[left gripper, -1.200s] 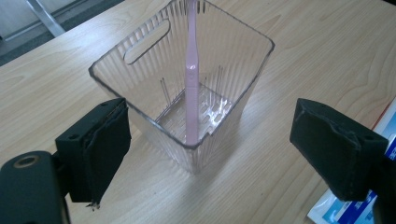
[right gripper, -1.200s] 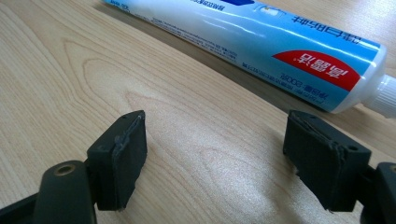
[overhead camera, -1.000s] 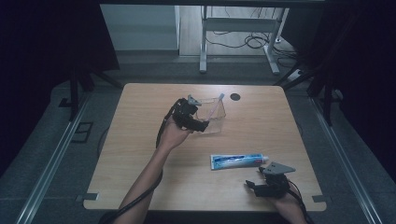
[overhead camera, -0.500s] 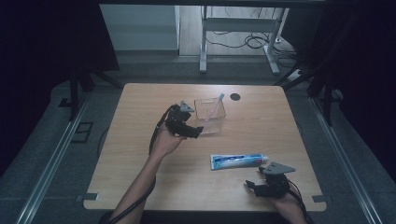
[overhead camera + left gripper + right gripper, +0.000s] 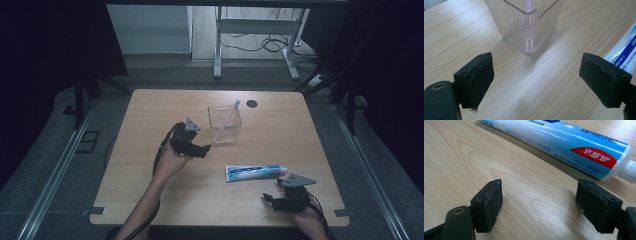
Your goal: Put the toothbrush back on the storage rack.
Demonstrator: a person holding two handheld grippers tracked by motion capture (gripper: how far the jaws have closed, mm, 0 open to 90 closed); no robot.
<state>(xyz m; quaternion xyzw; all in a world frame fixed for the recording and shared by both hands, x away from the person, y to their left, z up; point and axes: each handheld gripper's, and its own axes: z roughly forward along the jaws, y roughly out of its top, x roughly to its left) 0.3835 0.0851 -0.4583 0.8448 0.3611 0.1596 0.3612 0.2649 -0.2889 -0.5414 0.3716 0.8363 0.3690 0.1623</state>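
Left hand-held gripper (image 5: pixel 205 150) released, jaws wide apart with bare bench (image 5: pixel 150 120) between them, nothing gripped. Just ahead of its jaws, close but not touching: a clear ribbed plastic cup (image 5: pixel 224 124), upright, square in section. Inside the cup, a pink toothbrush (image 5: pixel 230 115) leaning, head poking above the rim at the far side. Off to the right of those jaws in the left gripper view, the flat end of a toothpaste tube (image 5: pixel 624 52).

Right hand-held gripper (image 5: pixel 267 198) also released, jaws spread over bare wood, nothing between them. Just beyond its jaws, apart from both pads: the blue and white toothpaste tube (image 5: pixel 564 142) lying flat and crosswise, red label near the white cap, cap toward the right jaw.

Between the two hand-held grippers, the tube; beyond it, the cup. Farther out past the cup, a small dark round hole (image 5: pixel 251 104) in the bench top. Beyond the bench edge, grey floor, metal rails, table legs and loose cables.
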